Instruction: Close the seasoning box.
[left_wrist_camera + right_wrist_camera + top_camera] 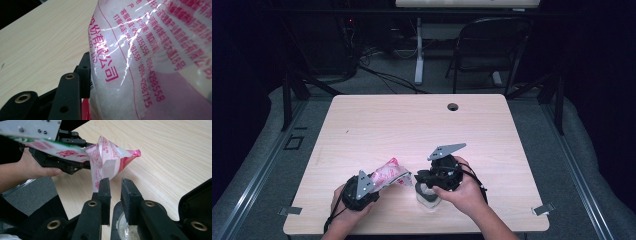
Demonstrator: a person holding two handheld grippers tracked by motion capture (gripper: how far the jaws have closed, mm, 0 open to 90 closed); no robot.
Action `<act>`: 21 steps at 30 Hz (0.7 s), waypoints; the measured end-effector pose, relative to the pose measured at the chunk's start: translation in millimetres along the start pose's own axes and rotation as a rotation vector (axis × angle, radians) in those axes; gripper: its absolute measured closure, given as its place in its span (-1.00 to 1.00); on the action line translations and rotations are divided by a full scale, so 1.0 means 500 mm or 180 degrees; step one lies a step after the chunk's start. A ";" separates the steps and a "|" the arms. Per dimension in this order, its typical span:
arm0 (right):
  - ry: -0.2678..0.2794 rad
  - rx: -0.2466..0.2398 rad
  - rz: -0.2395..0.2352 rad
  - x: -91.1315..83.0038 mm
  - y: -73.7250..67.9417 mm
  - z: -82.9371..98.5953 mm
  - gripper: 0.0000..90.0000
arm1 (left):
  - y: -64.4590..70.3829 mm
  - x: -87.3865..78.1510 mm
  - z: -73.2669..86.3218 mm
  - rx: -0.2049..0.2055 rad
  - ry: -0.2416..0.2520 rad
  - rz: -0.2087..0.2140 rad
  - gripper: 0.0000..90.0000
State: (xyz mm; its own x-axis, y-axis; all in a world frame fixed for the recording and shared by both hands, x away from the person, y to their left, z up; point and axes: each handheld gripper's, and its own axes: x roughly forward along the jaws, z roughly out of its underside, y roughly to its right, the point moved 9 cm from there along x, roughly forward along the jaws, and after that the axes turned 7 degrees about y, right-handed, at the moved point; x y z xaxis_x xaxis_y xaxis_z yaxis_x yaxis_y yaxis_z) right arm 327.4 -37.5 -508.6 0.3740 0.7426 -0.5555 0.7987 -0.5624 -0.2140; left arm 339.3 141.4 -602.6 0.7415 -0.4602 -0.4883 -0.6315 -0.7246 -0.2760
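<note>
Two hand-held grippers work near the desk's (362, 125) front edge. The left hand-held gripper (371, 186) pinches one pink-and-white bag (388, 174) of white grains, lifted and tilted just left of one clear cup (428, 196). The right hand-held gripper (115, 185), jaws slightly spread with nothing between them, hovers over that cup. Beyond the desk stands one black chair (492, 45).

Dark room, grey carpet floor (272, 125), light wood table (412, 125) (cable hole at back), black folding chair (489, 47) behind
</note>
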 end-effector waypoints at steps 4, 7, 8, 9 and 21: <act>0.0005 0.0028 0.0009 -0.001 0.004 -0.003 0.76 | 0.008 0.001 -0.003 0.0097 0.0003 0.0001 0.25; 0.0001 0.0010 0.0018 -0.002 0.005 -0.008 0.76 | 0.016 0.002 -0.004 0.0197 -0.0015 -0.0015 0.25; 0.0013 0.0012 0.0024 -0.001 0.005 -0.010 0.76 | 0.018 0.002 -0.005 0.0231 -0.0013 -0.0027 0.25; 0.0011 0.0010 0.0024 -0.002 0.004 -0.014 0.77 | 0.020 0.002 -0.005 0.0270 -0.0034 -0.0015 0.25; 0.0047 -0.0072 -0.0015 -0.009 -0.013 -0.042 0.77 | 0.031 0.004 -0.008 0.0390 -0.0024 -0.0058 0.25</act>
State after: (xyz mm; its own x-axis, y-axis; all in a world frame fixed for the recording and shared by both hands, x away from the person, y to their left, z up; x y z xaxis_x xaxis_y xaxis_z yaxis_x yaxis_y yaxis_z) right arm 330.5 -29.7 -488.0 0.3769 0.7507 -0.5426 0.8109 -0.5505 -0.1983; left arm 331.8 127.1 -604.6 0.7516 -0.4434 -0.4883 -0.6413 -0.6644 -0.3838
